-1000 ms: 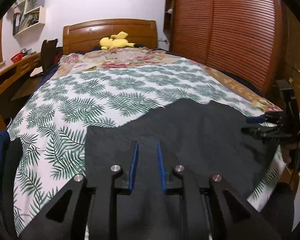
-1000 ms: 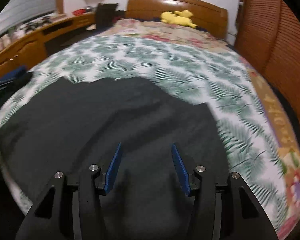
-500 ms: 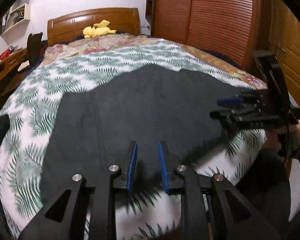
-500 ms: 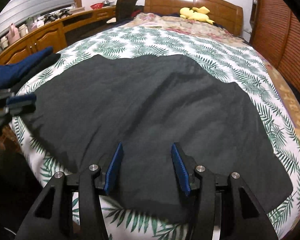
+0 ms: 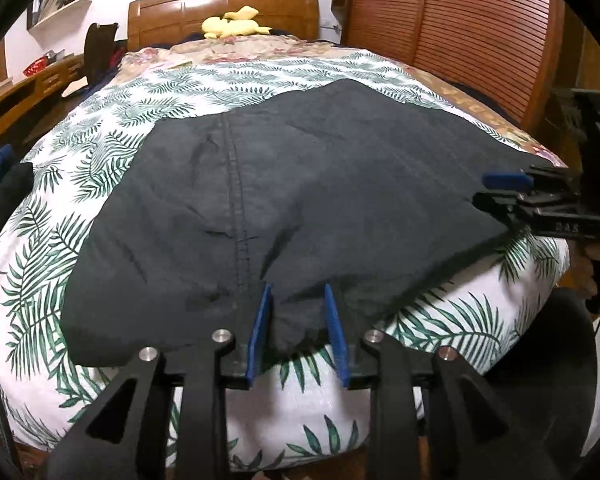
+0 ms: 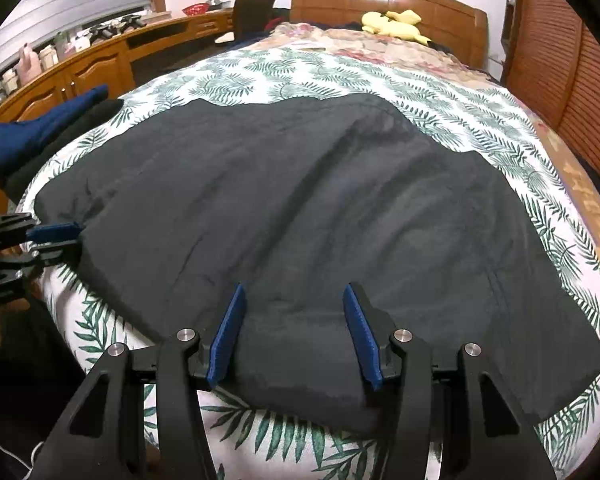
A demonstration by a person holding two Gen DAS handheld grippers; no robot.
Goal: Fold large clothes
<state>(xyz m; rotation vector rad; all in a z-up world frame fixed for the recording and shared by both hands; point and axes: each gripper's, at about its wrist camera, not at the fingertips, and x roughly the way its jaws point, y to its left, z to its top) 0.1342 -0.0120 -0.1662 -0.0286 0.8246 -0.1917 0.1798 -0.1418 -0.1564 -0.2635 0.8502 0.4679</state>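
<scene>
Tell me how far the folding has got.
Done: the black garment lies spread on the leaf-print bedspread. In hand: the left tool, opening, and the right tool, open, both straddle its near hem, unpinched. Left: every fold; none shows yet.

My left gripper (image 5: pixel 298 330) low over near hem of black garment (image 5: pixel 320 168), jaws opening, fold of cloth between blue pads, not pinched. Garment spread flat on leaf-print bedspread (image 5: pixel 204 80), stitched seam running toward me. Right gripper (image 5: pixel 500 190) at garment's right edge; grip unclear. Yellow plush toy (image 5: pixel 236 26) by wooden headboard (image 5: pixel 220 8).
</scene>
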